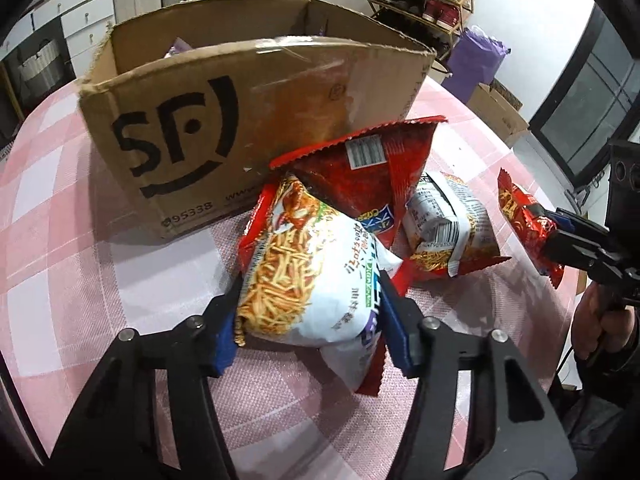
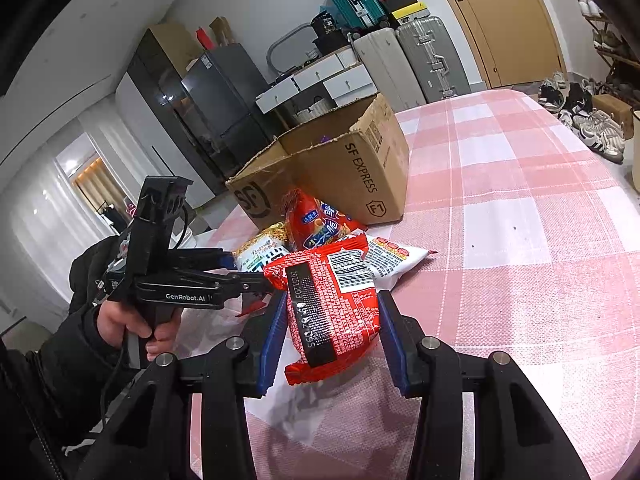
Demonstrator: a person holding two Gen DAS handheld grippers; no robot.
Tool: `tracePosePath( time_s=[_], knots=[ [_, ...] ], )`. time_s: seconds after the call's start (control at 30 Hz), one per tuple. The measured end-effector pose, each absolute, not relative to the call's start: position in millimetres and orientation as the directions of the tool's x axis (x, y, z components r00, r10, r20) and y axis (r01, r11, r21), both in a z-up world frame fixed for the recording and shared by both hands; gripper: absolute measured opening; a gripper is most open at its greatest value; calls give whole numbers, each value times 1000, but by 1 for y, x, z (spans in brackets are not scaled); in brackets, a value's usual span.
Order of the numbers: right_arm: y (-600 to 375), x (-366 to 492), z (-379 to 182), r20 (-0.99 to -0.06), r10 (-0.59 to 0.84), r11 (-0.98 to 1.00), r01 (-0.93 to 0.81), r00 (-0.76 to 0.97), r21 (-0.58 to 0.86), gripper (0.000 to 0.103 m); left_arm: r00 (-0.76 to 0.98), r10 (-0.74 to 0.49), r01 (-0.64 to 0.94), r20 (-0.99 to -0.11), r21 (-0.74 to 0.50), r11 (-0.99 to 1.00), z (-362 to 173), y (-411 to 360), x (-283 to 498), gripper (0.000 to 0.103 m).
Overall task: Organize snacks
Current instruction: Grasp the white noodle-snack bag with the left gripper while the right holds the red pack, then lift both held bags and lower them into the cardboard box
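Note:
An open cardboard box (image 1: 192,120) marked SF stands on the pink checked tablecloth (image 1: 60,208); it also shows in the right wrist view (image 2: 360,176). My left gripper (image 1: 310,312) is shut on a white noodle-snack bag (image 1: 304,280), which rests against a red bag (image 1: 372,176) leaning on the box. Another white noodle bag (image 1: 448,224) lies to the right. My right gripper (image 2: 332,332) is shut on a red packet (image 2: 332,300), held above the cloth; in the left wrist view that packet (image 1: 524,220) is at the far right.
The pile of snack bags (image 2: 320,232) sits in front of the box. Suitcases (image 2: 412,56) and a door are behind the table, with shoes (image 2: 592,124) on the floor at right. A purple bag (image 1: 476,60) and shoe rack stand beyond the box.

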State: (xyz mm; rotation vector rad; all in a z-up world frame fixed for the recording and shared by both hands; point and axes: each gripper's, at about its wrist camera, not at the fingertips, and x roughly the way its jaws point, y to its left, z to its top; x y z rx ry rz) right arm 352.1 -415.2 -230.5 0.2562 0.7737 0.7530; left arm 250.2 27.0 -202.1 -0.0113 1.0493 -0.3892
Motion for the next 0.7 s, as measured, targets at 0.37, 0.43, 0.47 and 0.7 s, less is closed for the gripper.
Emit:
tracePosePath(
  time_s=[0.37,0.43,0.47,0.7],
  knots=[
    [-407,350,-224,-534,699,712,-538,476,451,45,474,-305,274,-826,-190,943,-195,48,207,52],
    [-405,350,-223,-535,699,711,-543,475,446,45,480,-299,273,-825,-183,944,-194,50,198,52],
    [-404,350,-222,-535,699,710,-546,474,444,45,485,-296,270,-823,-181,946,-193,51,195,52],
    [-391,350,-216,-545,696,710,-564,468,421,45,516,-319,236,-795,-226,945,-180,67,177,52]
  ],
)
